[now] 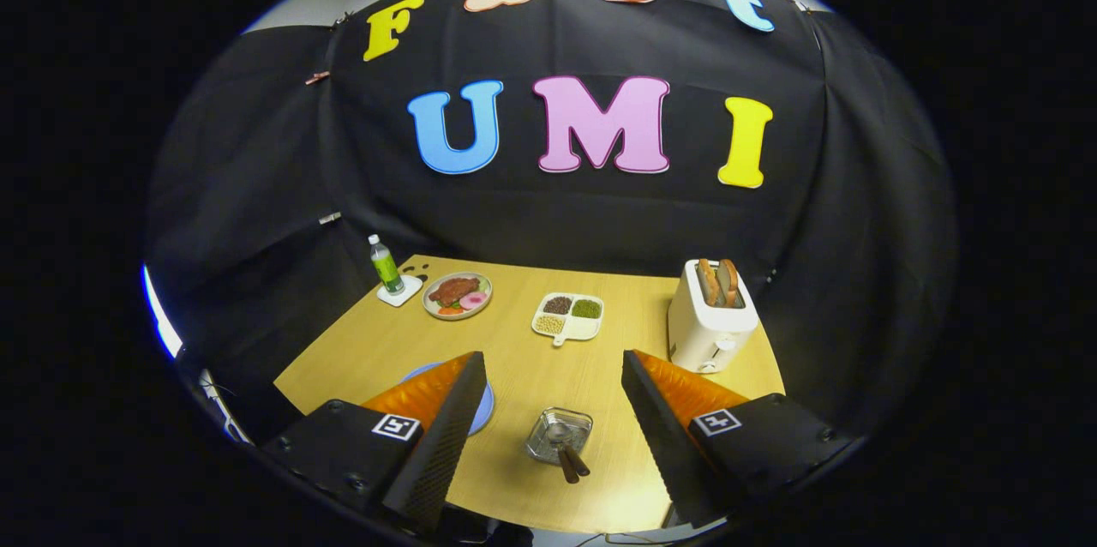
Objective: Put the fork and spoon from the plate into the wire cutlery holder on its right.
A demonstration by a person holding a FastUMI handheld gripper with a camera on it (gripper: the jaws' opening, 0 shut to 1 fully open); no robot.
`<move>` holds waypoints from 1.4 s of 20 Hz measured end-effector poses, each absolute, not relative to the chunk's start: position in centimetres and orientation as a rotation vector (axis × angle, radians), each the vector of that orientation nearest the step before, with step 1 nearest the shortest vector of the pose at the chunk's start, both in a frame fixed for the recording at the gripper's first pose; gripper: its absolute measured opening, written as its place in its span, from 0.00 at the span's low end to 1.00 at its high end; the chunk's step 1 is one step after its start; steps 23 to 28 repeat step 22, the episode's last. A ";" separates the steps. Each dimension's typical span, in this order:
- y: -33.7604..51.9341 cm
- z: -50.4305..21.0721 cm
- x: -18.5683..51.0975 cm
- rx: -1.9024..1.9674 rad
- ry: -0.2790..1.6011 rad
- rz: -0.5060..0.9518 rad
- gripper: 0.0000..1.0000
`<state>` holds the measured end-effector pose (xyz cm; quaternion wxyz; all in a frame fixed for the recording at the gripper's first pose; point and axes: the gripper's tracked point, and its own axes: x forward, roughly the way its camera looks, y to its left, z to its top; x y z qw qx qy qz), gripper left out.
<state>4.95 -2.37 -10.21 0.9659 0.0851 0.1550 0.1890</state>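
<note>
So the wire cutlery holder [559,434] sits on the wooden surface [531,358] right between the two fingers, and there are already two brown handles [572,463] sticking out of it toward the camera. I think one has a spoon bowl down inside the wire, but it's small from up here, so I can't say for sure which is the fork and which is the spoon. The blue plate [482,410] is just left of the holder, mostly hidden behind the left finger, and the bit that shows looks bare.

The hand-held gripper [548,401] is spread wide, holding nothing, hanging above the holder.

By my read the job is basically done. The risk now is clumsiness: those handles lean out over the rim, so a finger coming low past them could catch one and tip the light holder over.

Further back there's a toaster [710,320] with bread, a divided tray of beans [569,315], a plate of food [458,295] and a green bottle [386,266], all well apart from the fingers.
</note>
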 end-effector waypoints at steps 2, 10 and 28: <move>-2.3 -10.1 4.6 0.178 0.281 0.381 0.99; -4.3 -10.3 4.1 0.241 0.228 0.343 0.99; -5.4 -10.1 3.3 0.240 0.218 0.336 0.99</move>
